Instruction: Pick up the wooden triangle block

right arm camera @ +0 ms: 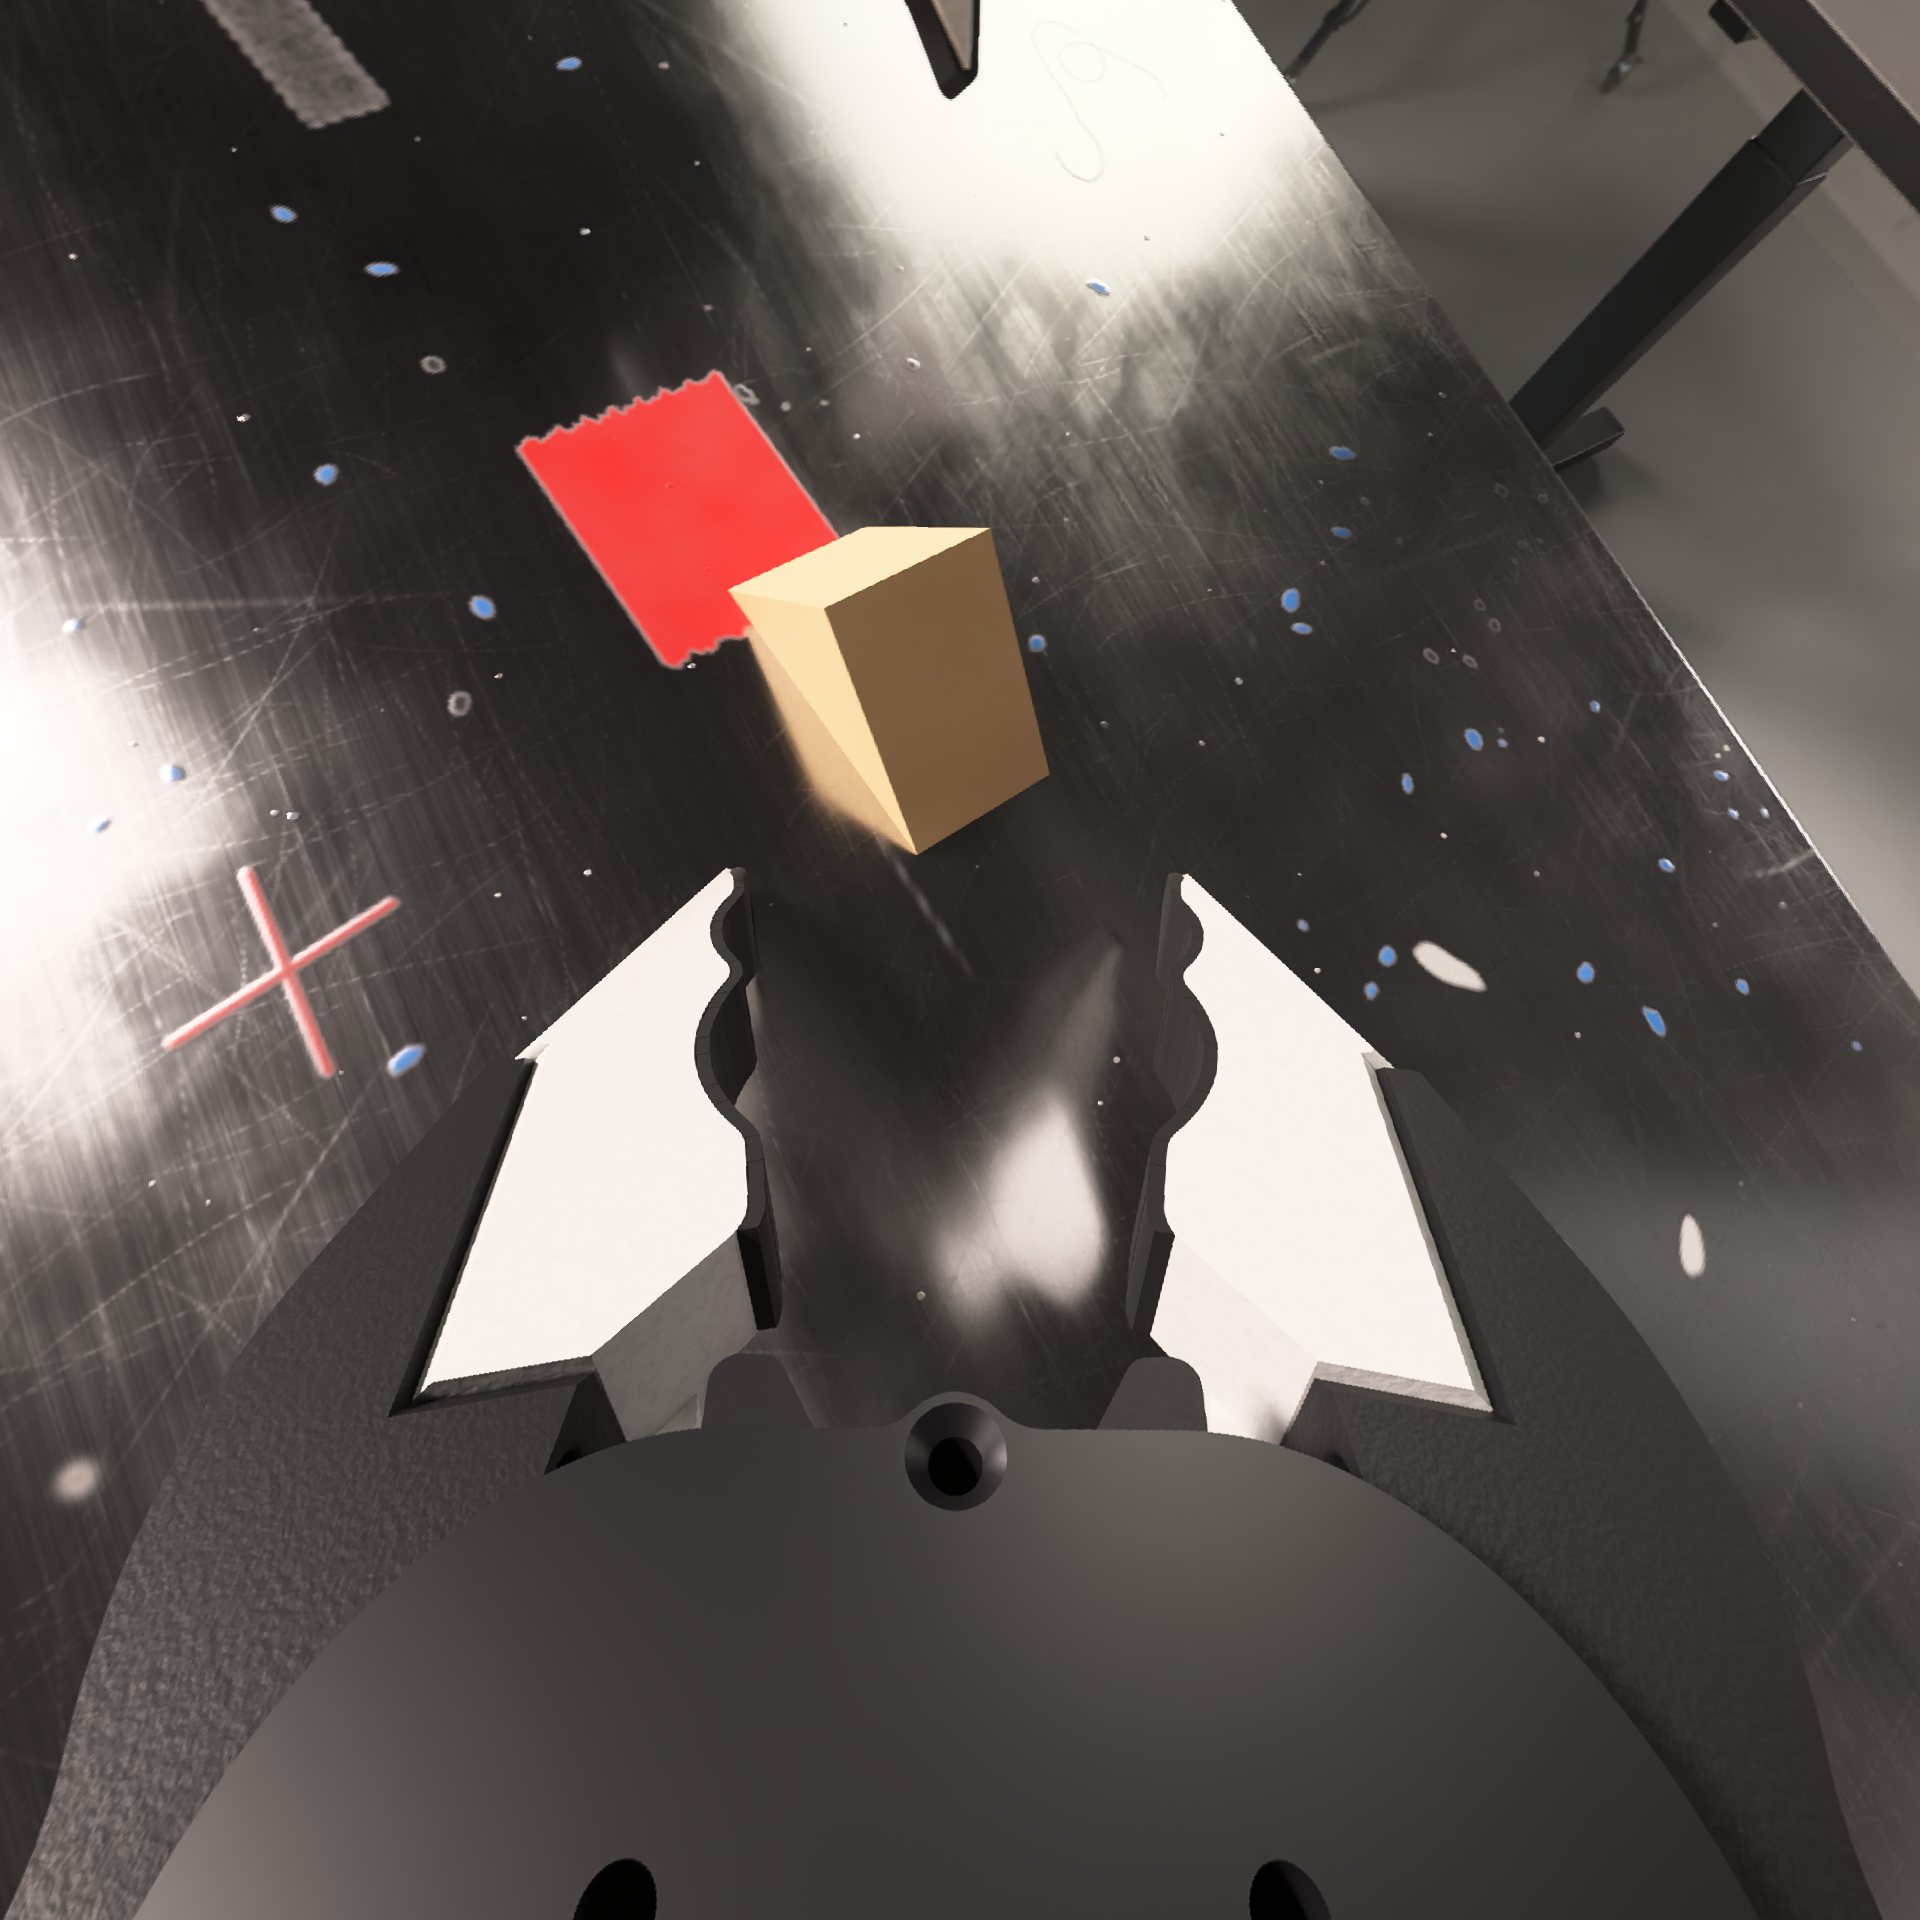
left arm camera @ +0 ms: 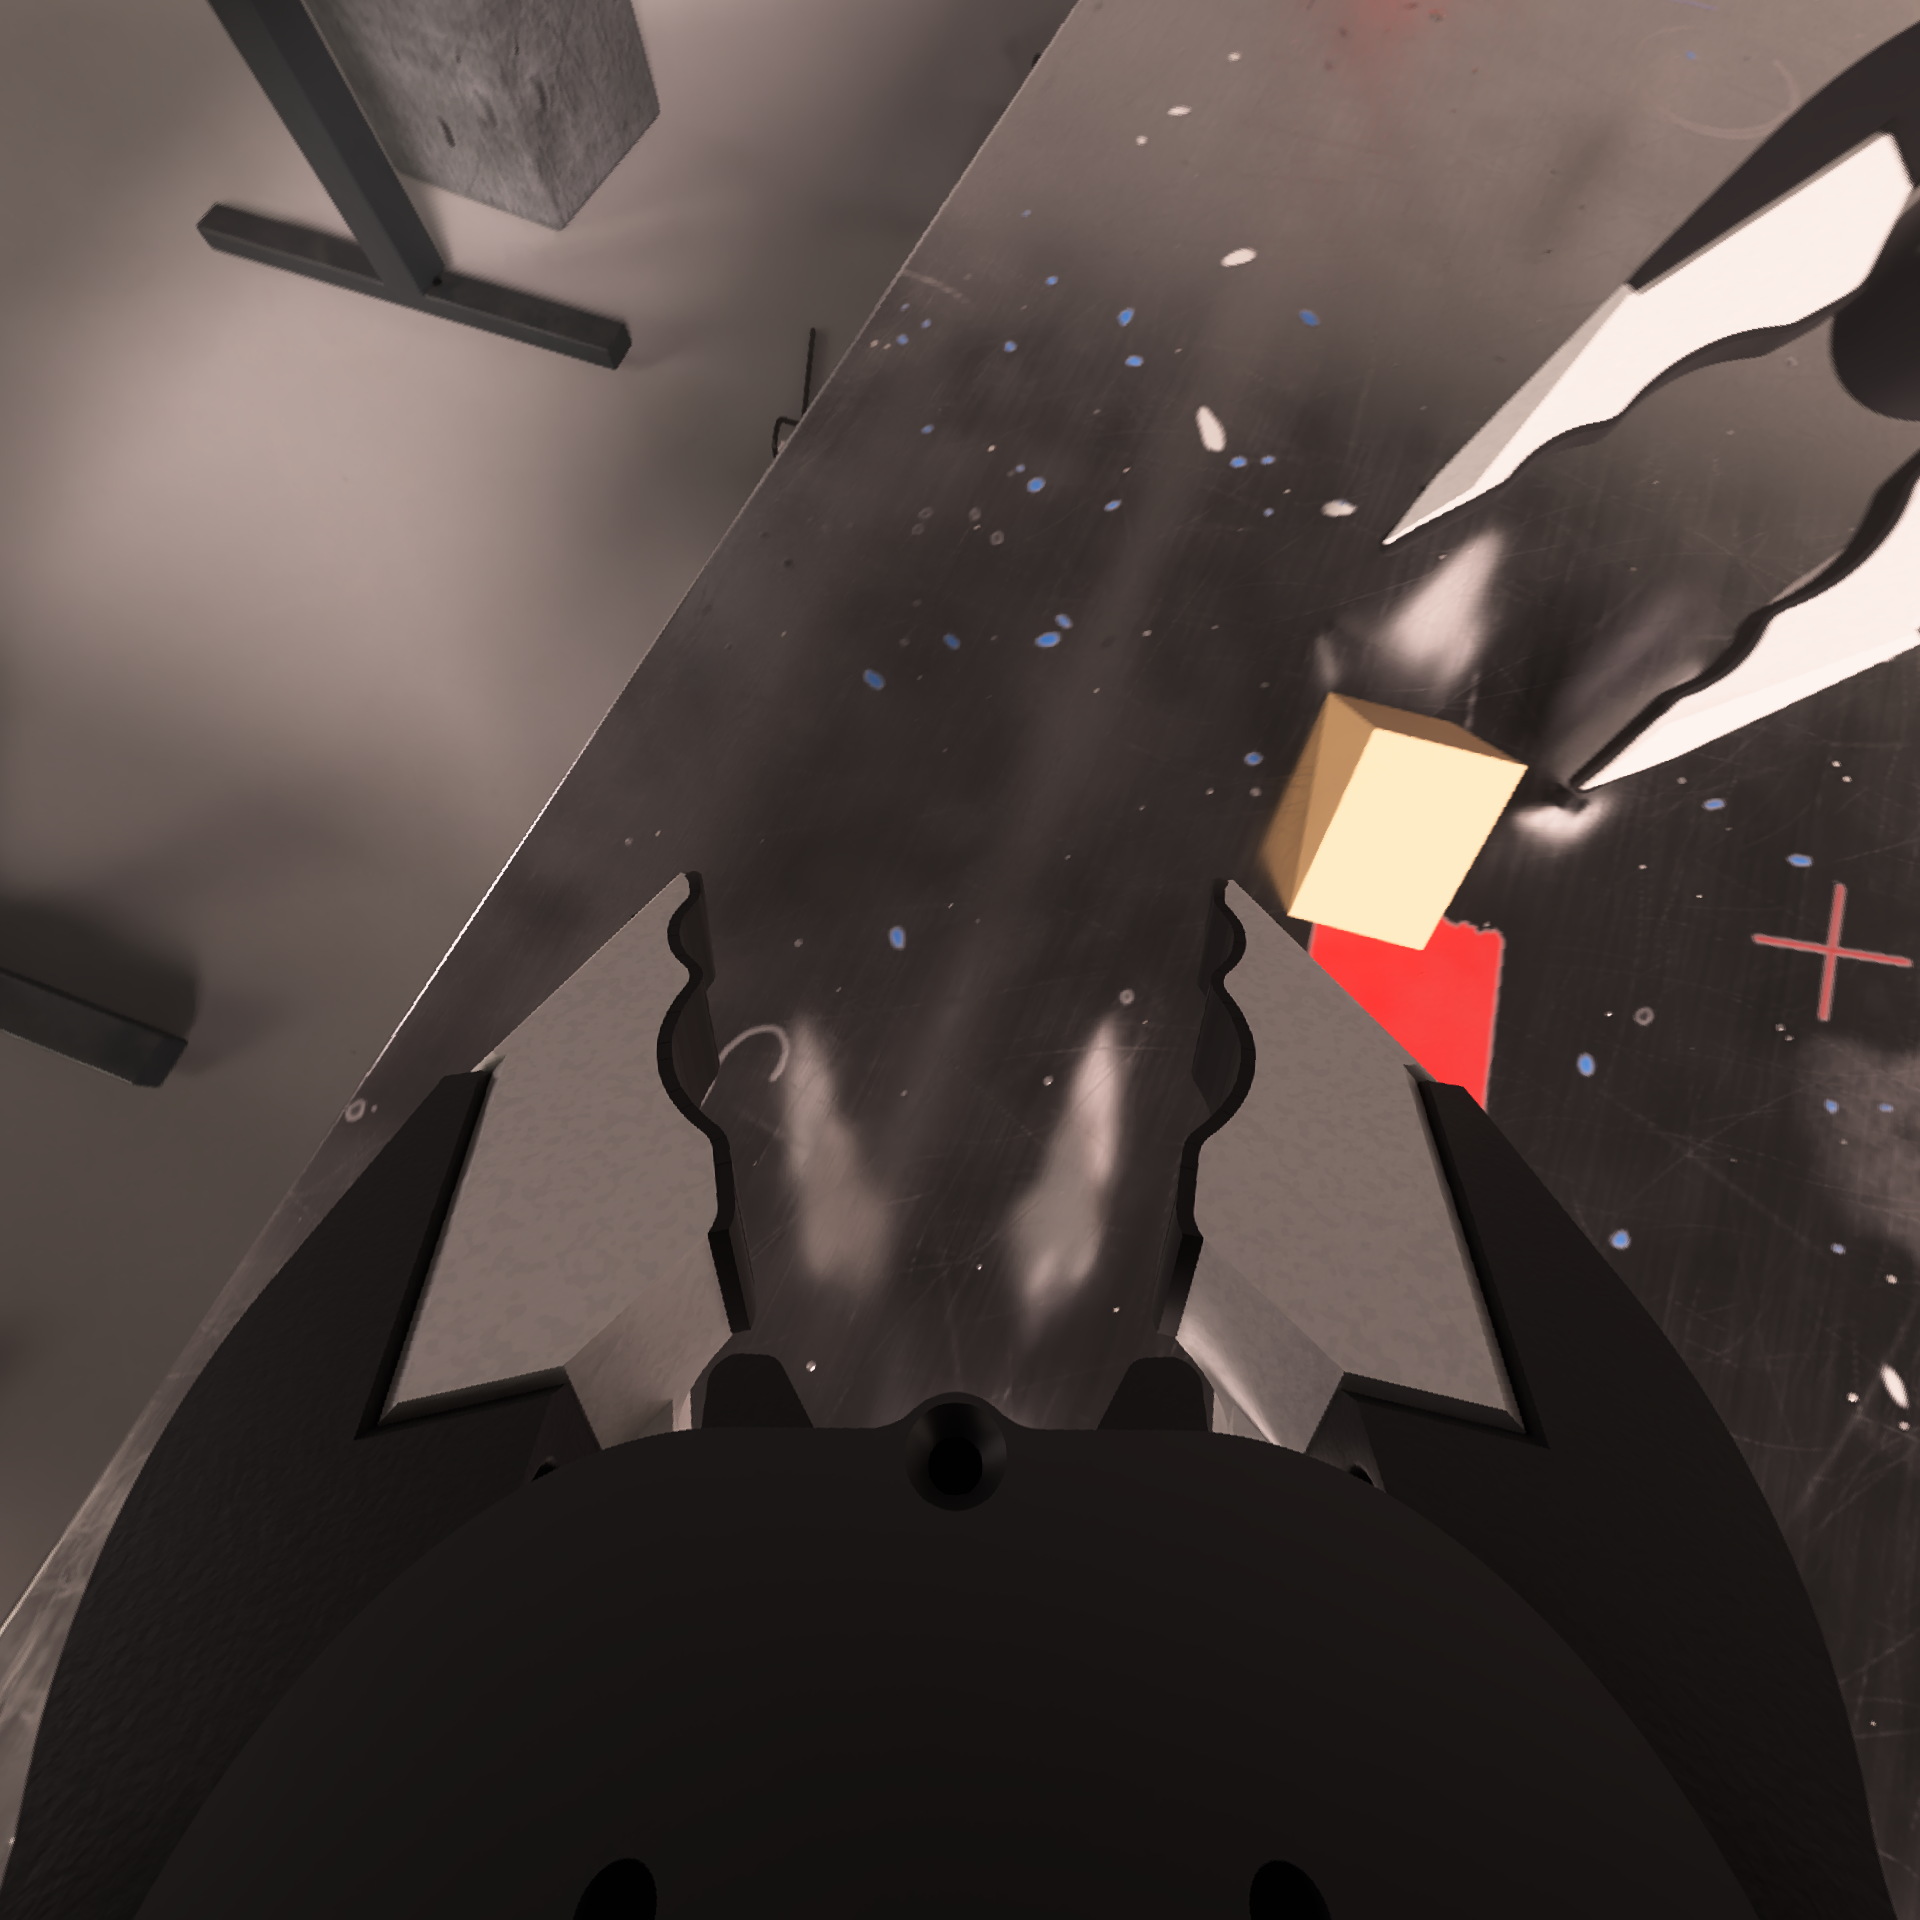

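The wooden triangle block (right arm camera: 899, 686) is a light tan wedge standing on the dark scratched table (right arm camera: 1351, 644), just beyond a red tape patch (right arm camera: 665, 509). My right gripper (right arm camera: 956, 883) is open and empty, its tips a short way in front of the block. In the left wrist view the block (left arm camera: 1387, 826) lies ahead to the right, with the red tape patch (left arm camera: 1429, 1003) beside it. My left gripper (left arm camera: 956, 888) is open and empty over the table, left of the block. The right gripper (left arm camera: 1486, 665) also shows there at upper right, open, tips near the block.
A red cross mark (right arm camera: 281, 971) is painted on the table left of my right gripper; it also shows in the left wrist view (left arm camera: 1834, 951). The table edge (left arm camera: 644, 644) runs diagonally, with floor and black table legs (left arm camera: 416, 281) beyond. Another table leg (right arm camera: 1662, 301) stands at upper right.
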Tool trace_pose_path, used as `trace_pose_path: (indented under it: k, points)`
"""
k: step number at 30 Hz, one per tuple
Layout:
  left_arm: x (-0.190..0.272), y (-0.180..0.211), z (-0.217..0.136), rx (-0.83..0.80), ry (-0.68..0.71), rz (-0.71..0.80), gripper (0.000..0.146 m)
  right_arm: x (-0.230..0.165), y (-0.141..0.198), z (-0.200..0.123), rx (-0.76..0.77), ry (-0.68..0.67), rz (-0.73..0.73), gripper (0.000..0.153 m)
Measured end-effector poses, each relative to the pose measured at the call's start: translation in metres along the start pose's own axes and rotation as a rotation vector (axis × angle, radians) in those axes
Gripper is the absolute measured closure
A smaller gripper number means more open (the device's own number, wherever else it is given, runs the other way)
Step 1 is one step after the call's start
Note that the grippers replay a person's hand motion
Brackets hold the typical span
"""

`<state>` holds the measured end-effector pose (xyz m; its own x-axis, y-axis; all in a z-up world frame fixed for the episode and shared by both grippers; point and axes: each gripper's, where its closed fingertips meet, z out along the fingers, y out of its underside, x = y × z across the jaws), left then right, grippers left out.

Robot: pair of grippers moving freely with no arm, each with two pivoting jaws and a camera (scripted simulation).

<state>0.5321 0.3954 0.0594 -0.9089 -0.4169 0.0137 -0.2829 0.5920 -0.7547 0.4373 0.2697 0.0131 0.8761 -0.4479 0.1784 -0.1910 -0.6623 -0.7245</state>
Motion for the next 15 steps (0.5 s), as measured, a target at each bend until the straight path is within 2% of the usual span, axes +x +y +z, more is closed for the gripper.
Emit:
trace_pose_path:
  k: [8,15]
  points:
    - [0.031,-0.005,0.008,-0.078,0.043,0.083,0.054,0.008,-0.005,-0.002,0.046,0.048,0.032,0.076]
    - [0.085,-0.013,0.016,-0.135,0.144,0.197,0.055,0.014,-0.009,-0.004,0.071,0.096,0.040,0.077]
